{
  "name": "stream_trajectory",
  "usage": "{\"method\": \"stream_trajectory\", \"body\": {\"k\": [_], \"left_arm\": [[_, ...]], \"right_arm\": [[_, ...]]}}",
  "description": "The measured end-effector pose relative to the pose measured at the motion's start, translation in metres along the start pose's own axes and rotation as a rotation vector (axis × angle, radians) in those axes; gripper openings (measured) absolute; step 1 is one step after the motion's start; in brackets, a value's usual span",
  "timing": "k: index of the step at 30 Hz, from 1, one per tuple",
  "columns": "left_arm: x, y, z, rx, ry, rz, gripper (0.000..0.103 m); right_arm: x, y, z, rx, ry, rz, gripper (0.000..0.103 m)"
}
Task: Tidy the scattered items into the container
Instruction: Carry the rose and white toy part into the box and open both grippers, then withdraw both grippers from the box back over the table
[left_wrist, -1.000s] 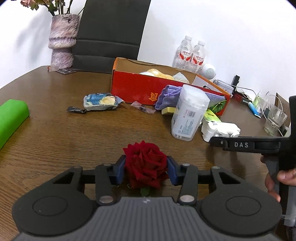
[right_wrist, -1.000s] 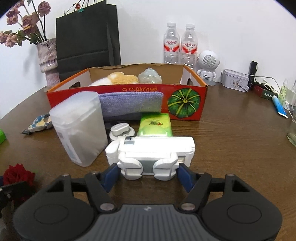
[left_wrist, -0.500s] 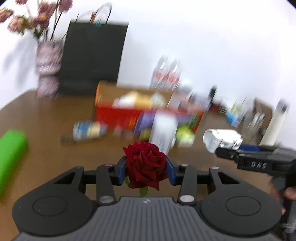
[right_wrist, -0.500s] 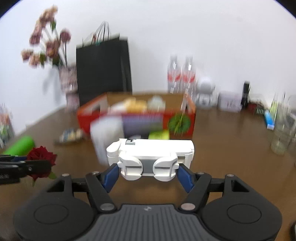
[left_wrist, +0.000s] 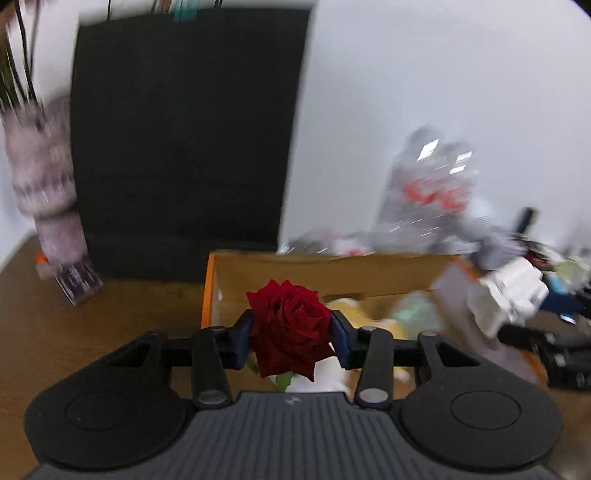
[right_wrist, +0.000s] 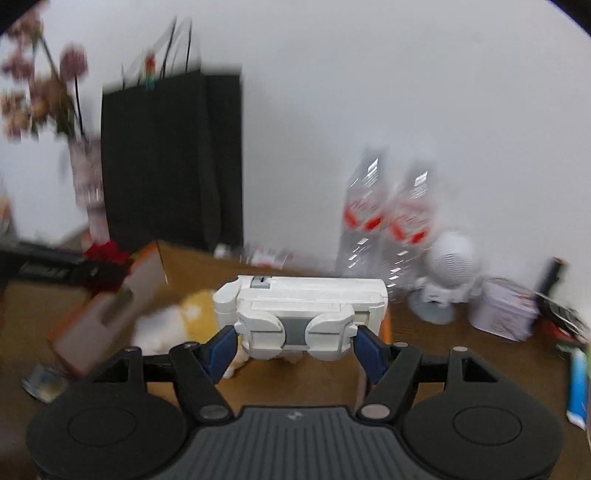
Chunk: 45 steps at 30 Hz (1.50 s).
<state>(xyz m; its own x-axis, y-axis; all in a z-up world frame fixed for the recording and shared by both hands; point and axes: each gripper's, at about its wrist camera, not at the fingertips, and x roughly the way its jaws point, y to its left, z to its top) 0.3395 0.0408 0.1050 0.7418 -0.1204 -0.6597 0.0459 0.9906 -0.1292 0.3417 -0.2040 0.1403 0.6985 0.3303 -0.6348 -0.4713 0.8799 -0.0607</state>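
Note:
My left gripper (left_wrist: 291, 334) is shut on a red rose (left_wrist: 290, 332) and holds it over the left end of the open cardboard box (left_wrist: 332, 273). My right gripper (right_wrist: 295, 345) is shut on a white plastic device (right_wrist: 301, 308) and holds it above the box (right_wrist: 147, 269), over the yellow and white soft items (right_wrist: 192, 314) inside. The rose also shows at the left of the right wrist view (right_wrist: 107, 253). The white device shows at the right of the left wrist view (left_wrist: 506, 295). Both views are blurred.
A black paper bag (left_wrist: 184, 129) and a flower vase (left_wrist: 48, 206) stand behind the box on the wooden table (left_wrist: 74, 325). Two water bottles (right_wrist: 388, 218), a small white speaker (right_wrist: 447, 273) and a tin (right_wrist: 506, 310) stand at the back right.
Both grippers have lifted their items off the table and moved forward over the box. The rose and the white device stay clamped. The views now blur with motion.

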Motion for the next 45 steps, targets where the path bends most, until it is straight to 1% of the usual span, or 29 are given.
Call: {"method": "stream_trajectory", "body": {"k": [2, 3, 4, 6, 7, 9, 10, 11, 12, 14, 15, 17, 18, 20, 22, 23, 24, 25, 26, 28, 30, 31, 33, 35, 37, 38, 40, 42, 45], "left_arm": [[0.017, 0.005, 0.004, -0.005, -0.001, 0.036, 0.051], [0.023, 0.008, 0.006, 0.002, -0.006, 0.055, 0.067], [0.029, 0.011, 0.008, 0.005, -0.011, 0.068, 0.078], [0.030, 0.012, 0.008, 0.015, -0.032, 0.060, 0.078], [0.028, 0.014, 0.008, 0.016, -0.036, 0.051, 0.078], [0.022, 0.015, 0.009, 0.008, -0.042, 0.050, 0.079], [0.017, 0.015, 0.012, 0.007, -0.046, 0.051, 0.080], [0.010, 0.014, 0.012, 0.008, -0.052, 0.050, 0.083], [0.004, 0.014, 0.013, 0.009, -0.058, 0.049, 0.085], [-0.014, 0.011, 0.013, 0.007, -0.058, 0.054, 0.093], [-0.021, 0.009, 0.013, 0.010, -0.050, 0.055, 0.095], [-0.035, 0.004, 0.010, 0.018, -0.028, 0.053, 0.101], [-0.043, 0.001, 0.008, 0.027, -0.016, 0.049, 0.102], [-0.060, -0.006, -0.002, 0.041, -0.005, 0.047, 0.102], [-0.084, -0.009, -0.018, 0.022, -0.017, 0.056, 0.103], [-0.100, -0.012, -0.030, 0.007, -0.031, 0.068, 0.103], [-0.116, -0.017, -0.044, 0.000, -0.050, 0.085, 0.103], [-0.136, -0.023, -0.063, 0.006, -0.084, 0.091, 0.103], [-0.156, -0.030, -0.086, 0.028, -0.128, 0.069, 0.103], [-0.189, -0.040, -0.134, 0.074, -0.201, -0.016, 0.103], [-0.210, -0.047, -0.178, 0.071, -0.228, -0.063, 0.103], [-0.214, -0.049, -0.196, 0.058, -0.225, -0.076, 0.103], [-0.216, -0.053, -0.229, 0.031, -0.187, -0.093, 0.103], [-0.212, -0.055, -0.253, 0.007, -0.162, -0.076, 0.103], [-0.207, -0.056, -0.271, 0.017, -0.152, -0.036, 0.103], [-0.203, -0.058, -0.277, 0.036, -0.131, -0.002, 0.103], [-0.200, -0.060, -0.284, 0.064, -0.094, 0.033, 0.103], [-0.200, -0.057, -0.288, 0.064, -0.080, 0.046, 0.103], [-0.195, -0.049, -0.289, 0.030, -0.053, 0.043, 0.103]], "right_arm": [[0.030, -0.005, 0.003, -0.105, 0.094, 0.044, 0.068], [0.039, -0.006, 0.002, -0.175, 0.128, 0.060, 0.069], [0.047, -0.004, 0.000, -0.245, 0.150, 0.065, 0.069], [0.057, 0.002, -0.001, -0.382, 0.177, 0.040, 0.068], [0.059, 0.004, 0.001, -0.425, 0.171, -0.001, 0.068], [0.061, 0.011, 0.006, -0.522, 0.152, -0.115, 0.068], [0.058, 0.014, 0.009, -0.550, 0.129, -0.160, 0.068], [0.052, 0.016, 0.013, -0.535, 0.107, -0.179, 0.068], [0.045, 0.015, 0.018, -0.490, 0.096, -0.169, 0.068], [0.027, 0.007, 0.025, -0.343, 0.086, -0.086, 0.069], [0.020, 0.003, 0.026, -0.264, 0.086, -0.051, 0.070], [0.007, -0.003, 0.023, -0.105, 0.101, -0.004, 0.073], [0.002, -0.003, 0.020, -0.034, 0.112, 0.012, 0.076], [-0.009, -0.003, 0.009, 0.075, 0.130, 0.035, 0.077], [-0.026, 0.004, -0.007, 0.164, 0.122, 0.038, 0.077], [-0.037, 0.009, -0.018, 0.207, 0.108, 0.035, 0.079], [-0.051, 0.016, -0.032, 0.247, 0.085, 0.031, 0.083], [-0.064, 0.023, -0.046, 0.274, 0.059, 0.027, 0.086], [-0.077, 0.032, -0.063, 0.294, 0.027, 0.022, 0.088], [-0.107, 0.052, -0.101, 0.307, -0.029, 0.002, 0.088], [-0.130, 0.070, -0.140, 0.309, -0.072, -0.036, 0.089], [-0.137, 0.077, -0.157, 0.304, -0.078, -0.050, 0.089], [-0.151, 0.094, -0.189, 0.280, -0.082, -0.058, 0.089], [-0.160, 0.108, -0.211, 0.257, -0.092, -0.053, 0.089], [-0.164, 0.119, -0.228, 0.245, -0.100, -0.050, 0.091], [-0.162, 0.124, -0.235, 0.233, -0.102, -0.043, 0.095], [-0.153, 0.133, -0.244, 0.191, -0.069, -0.073, 0.096], [-0.148, 0.135, -0.247, 0.182, -0.029, -0.101, 0.096], [-0.145, 0.127, -0.251, 0.225, -0.018, -0.091, 0.098]]}}
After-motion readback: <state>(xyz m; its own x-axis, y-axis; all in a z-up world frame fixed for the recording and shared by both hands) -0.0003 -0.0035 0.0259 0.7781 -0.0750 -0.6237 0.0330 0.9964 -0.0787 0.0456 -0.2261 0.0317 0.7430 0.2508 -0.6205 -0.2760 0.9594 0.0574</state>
